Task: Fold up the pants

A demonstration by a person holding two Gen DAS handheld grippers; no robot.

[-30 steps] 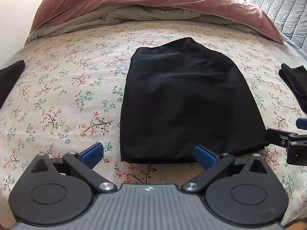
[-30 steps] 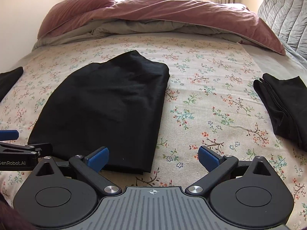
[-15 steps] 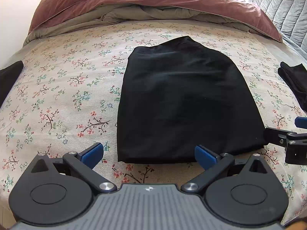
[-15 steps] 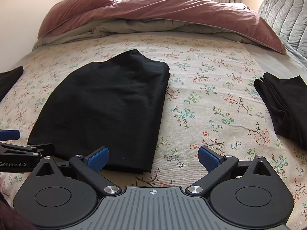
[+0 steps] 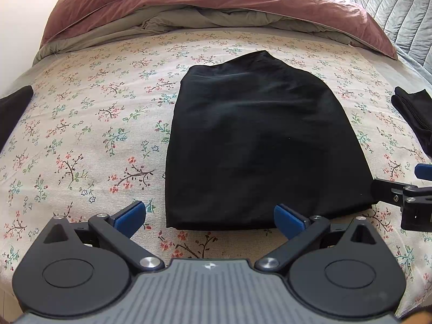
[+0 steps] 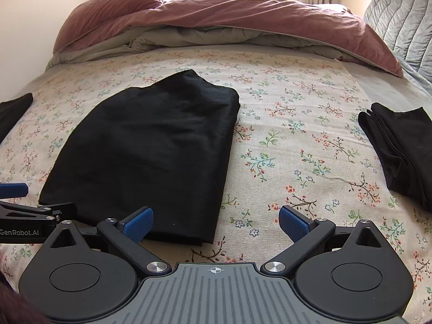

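- Because both jaws are standing wide apart and holding nothing, the left hand-held gripper (image 5: pixel 209 217) is facing the near left part of the pants (image 5: pixel 256 145) and the right hand-held gripper (image 6: pixel 216 222) is facing the near right corner, so a bad pinch is the first danger.
- If one is biting only the top layer at the near edge, the layers, I think, are sliding apart and the fold is opening.
- If the two are lifting at different speed, the cloth is probably twisting and the far edge is landing crooked.
- The bed sheet (image 5: pixel 89 135) with flowers is lying directly under the edge, so a low pinch is maybe catching the sheet together with the pants.
- The pants are lying in the middle of the bed, already folded to a flat black packet, narrower at the far end where one point is sticking out.
- The cloth is looking thin, soft and a little shiny, with light wrinkles, so it is likely slipping easily.
- A folded black garment (image 6: pixel 397 145) is lying well apart at the right, and the duvet (image 6: pixel 243 19) is bunched at the head of the bed.
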